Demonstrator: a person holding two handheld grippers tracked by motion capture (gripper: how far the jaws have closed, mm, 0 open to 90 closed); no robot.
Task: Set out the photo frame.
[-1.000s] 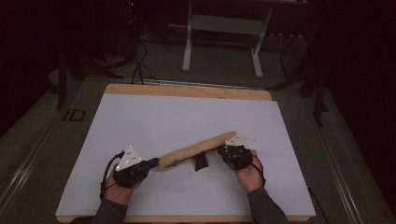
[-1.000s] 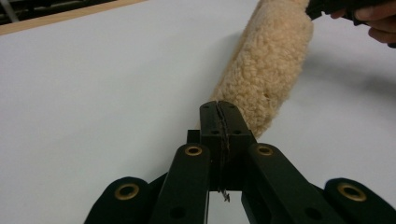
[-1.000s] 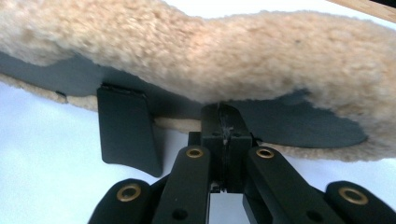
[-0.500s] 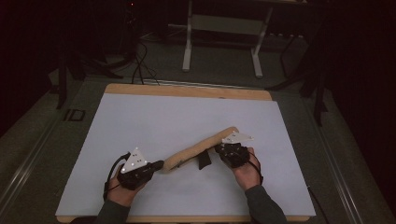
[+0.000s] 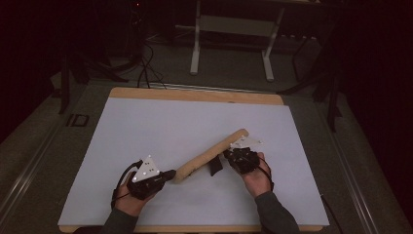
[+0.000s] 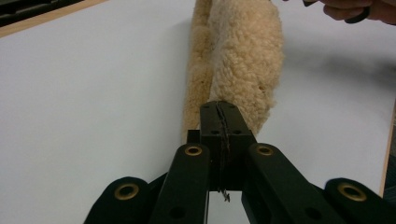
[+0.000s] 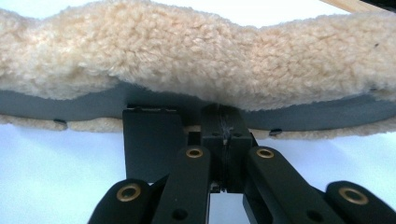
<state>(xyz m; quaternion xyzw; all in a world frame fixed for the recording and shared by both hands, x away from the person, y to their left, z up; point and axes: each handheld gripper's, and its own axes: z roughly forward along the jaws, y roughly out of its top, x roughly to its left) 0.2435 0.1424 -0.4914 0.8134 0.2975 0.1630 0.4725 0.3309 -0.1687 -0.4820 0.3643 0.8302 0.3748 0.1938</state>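
A long tan fleece cover (image 5: 209, 155) lies slantwise on the white table top (image 5: 170, 122), from near left to far right. My left gripper (image 5: 169, 174) meets its near end, jaws pressed together on the fleece edge (image 6: 243, 60); the tips (image 6: 219, 109) show no gap. My right gripper (image 5: 228, 155) sits at the cover's right side near the middle, jaws (image 7: 223, 114) shut at the dark grey lining under the fleece (image 7: 196, 60). A black flap (image 5: 215, 166) hangs from the cover beside the right jaws (image 7: 152, 140).
The table has a wooden rim (image 5: 195, 95) at the far side. Behind it stand a white metal frame (image 5: 196, 44) and cables (image 5: 146, 73) on the dark floor. The person's other hand (image 6: 355, 9) shows at the top right of the left gripper view.
The left hand has drawn toward the near edge and the cover's near end went with it, so the cover now lies at a steeper slant. The right hand has barely shifted.
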